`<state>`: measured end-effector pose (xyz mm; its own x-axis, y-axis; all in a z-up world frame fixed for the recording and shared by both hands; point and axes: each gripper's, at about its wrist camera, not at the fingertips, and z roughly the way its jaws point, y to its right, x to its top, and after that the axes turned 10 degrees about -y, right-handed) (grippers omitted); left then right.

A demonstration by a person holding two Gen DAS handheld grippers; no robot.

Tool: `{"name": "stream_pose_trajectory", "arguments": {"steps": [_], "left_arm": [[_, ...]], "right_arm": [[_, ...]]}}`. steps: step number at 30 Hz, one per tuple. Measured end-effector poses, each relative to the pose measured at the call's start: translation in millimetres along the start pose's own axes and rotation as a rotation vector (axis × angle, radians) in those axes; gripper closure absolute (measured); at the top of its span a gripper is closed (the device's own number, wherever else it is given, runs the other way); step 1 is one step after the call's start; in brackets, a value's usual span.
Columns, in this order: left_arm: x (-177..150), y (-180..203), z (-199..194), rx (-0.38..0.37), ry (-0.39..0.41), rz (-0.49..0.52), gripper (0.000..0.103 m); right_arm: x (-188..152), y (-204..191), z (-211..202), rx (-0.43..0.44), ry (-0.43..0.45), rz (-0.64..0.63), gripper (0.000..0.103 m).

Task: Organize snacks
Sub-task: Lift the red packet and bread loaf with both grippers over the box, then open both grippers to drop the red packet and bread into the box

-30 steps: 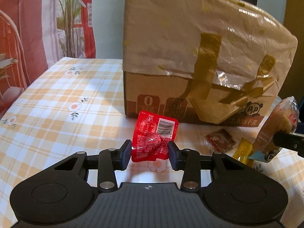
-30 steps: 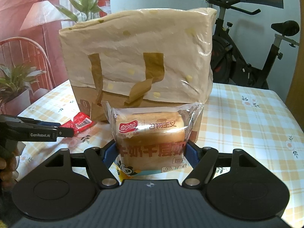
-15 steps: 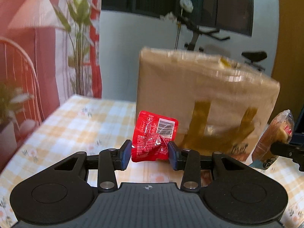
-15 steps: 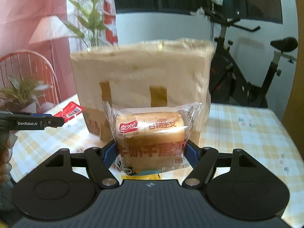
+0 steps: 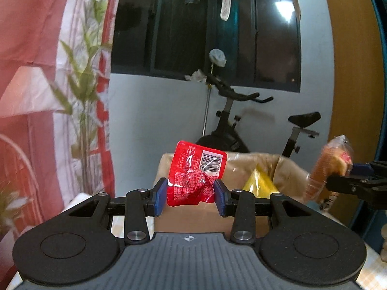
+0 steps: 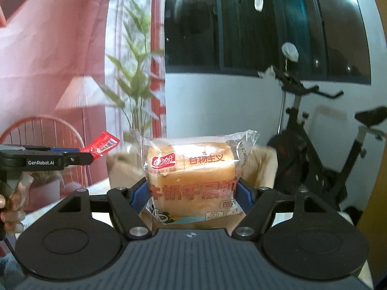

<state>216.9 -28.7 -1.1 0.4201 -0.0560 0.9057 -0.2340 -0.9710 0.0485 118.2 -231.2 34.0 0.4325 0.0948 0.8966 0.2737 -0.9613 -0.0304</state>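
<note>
My left gripper (image 5: 191,192) is shut on a red snack packet (image 5: 197,178) with a barcode, held high, level with the open top of the cardboard box (image 5: 188,215). A yellow packet (image 5: 260,183) shows inside the box. My right gripper (image 6: 191,193) is shut on a wrapped bread loaf (image 6: 193,176), also held at the box's rim (image 6: 121,166). The loaf shows at the right of the left wrist view (image 5: 326,166); the red packet shows at the left of the right wrist view (image 6: 102,143).
An exercise bike (image 5: 232,125) stands behind the box against the wall. A plant (image 6: 137,91) and red-and-white curtain (image 5: 36,72) are at the left. A red wire chair (image 6: 43,140) stands at the left. A wooden panel (image 5: 353,72) is at the right.
Both grippers have risen with their snacks from table height to the top of the box. The table and box front have dropped out of view; the box's open top now shows.
</note>
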Motion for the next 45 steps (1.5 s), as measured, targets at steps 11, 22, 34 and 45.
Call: {"name": "stream_pose_trajectory", "arguments": {"steps": [11,22,34,45], "left_arm": [[26,13,59,-0.051,-0.062,-0.002,0.060],[29,18,108,-0.049,-0.134,0.011,0.060],[34,19,128,-0.029,-0.211,0.013,0.040],[29,10,103,-0.031,-0.231,-0.014,0.039]], "right_arm": [[55,28,57,-0.095,0.009,-0.085,0.029],[58,50,126,-0.181,-0.158,-0.351,0.029],[43,51,163,-0.138,-0.271,-0.359,0.013],[48,62,115,-0.112,-0.215,-0.178,0.013]]}}
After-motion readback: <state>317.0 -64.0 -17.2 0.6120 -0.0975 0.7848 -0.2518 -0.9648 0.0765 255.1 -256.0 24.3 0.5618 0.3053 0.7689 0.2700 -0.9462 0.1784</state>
